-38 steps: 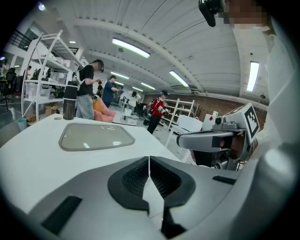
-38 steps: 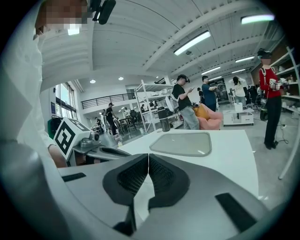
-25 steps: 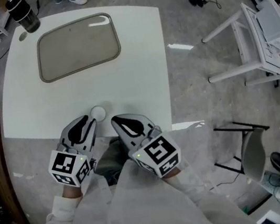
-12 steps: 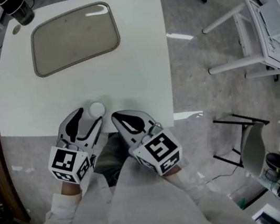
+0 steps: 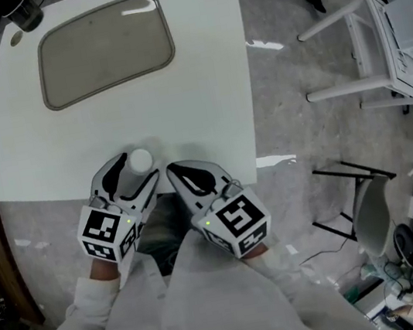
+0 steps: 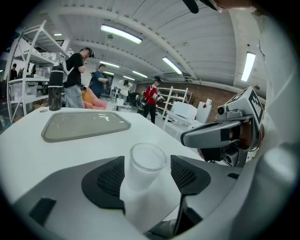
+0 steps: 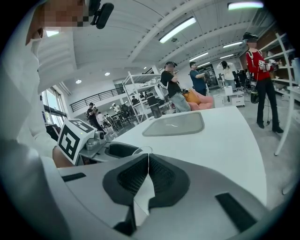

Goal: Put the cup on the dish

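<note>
A white counter [image 5: 201, 83] stood on a glossy grey floor [image 5: 300, 113], with a white metal frame [image 5: 376, 53] off to its right. Long strip lights [image 6: 121, 34] ran along the pale ceiling [image 6: 197, 33]. White shelving [image 6: 26, 56] rose at the left, and several people [image 6: 74, 75] stood beyond.

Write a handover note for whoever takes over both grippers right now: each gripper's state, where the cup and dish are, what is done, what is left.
Left gripper: fingers wide apart, having just been opening, either side of the cup, not pressing it.
Right gripper: shut, empty.
The cup stands upright on the table near the person's edge; the dish lies empty at the far side.
Done: nothing. Left: grip the cup, set it on the dish.
</note>
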Demonstrator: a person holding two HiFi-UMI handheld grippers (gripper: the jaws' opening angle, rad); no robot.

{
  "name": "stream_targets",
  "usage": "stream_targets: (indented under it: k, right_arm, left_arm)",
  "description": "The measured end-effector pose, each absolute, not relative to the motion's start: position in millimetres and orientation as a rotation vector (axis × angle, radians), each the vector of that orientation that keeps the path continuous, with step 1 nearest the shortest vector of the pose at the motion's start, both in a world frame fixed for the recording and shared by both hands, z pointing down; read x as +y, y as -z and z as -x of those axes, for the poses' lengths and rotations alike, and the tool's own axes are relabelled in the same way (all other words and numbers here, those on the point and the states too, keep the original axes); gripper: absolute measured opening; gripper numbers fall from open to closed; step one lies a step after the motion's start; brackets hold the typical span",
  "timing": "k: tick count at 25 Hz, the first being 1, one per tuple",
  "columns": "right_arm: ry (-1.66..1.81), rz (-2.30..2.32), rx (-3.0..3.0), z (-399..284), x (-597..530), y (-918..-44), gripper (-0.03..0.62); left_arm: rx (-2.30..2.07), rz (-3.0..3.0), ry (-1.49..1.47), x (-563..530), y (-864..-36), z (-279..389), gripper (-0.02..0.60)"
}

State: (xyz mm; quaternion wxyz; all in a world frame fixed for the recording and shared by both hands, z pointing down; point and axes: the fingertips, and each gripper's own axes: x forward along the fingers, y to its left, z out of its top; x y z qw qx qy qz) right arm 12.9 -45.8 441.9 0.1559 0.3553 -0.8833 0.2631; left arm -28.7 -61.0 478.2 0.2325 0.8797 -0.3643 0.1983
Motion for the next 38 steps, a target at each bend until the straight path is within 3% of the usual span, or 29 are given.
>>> stream_targets:
  k: [38]
  right_arm:
    - [-0.812,-1.017,-2.496,-20,-56,-460,0.014]
  left_arm:
    - [-1.015,-2.444,-0.647,-79,-508,16,0.287]
